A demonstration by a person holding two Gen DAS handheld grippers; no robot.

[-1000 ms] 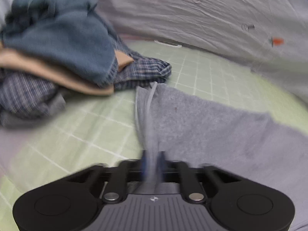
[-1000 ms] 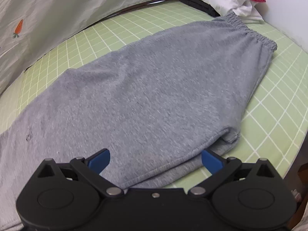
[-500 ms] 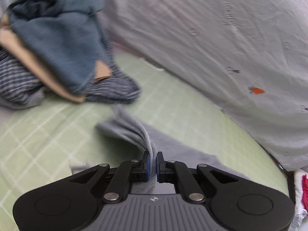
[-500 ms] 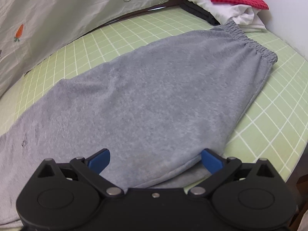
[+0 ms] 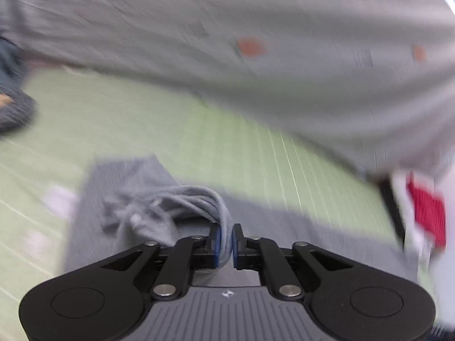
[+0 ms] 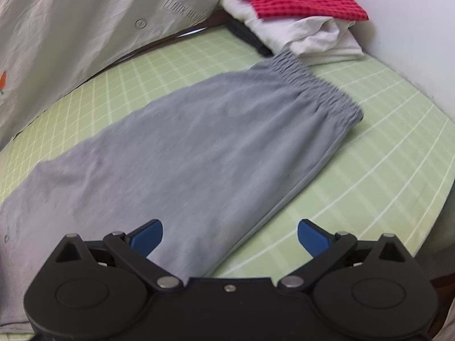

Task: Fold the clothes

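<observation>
Now swinging toward the elastic waistband, left gripper pinching the soft grey jersey trousers' cuff, right gripper spread, idle: lengthwise fold apparently underway.

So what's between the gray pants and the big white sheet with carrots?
Only bare green checked mat. In the right wrist view, that strip runs between the gray pants and the carrot sheet, with nothing on it.

Grey sweatpants are showing soft matt fleece knit, waistband ribbed. Green grid mat is looking smooth, matt. Right gripper is showing matt black plastic, blue pads, shiny metal pivots.
</observation>
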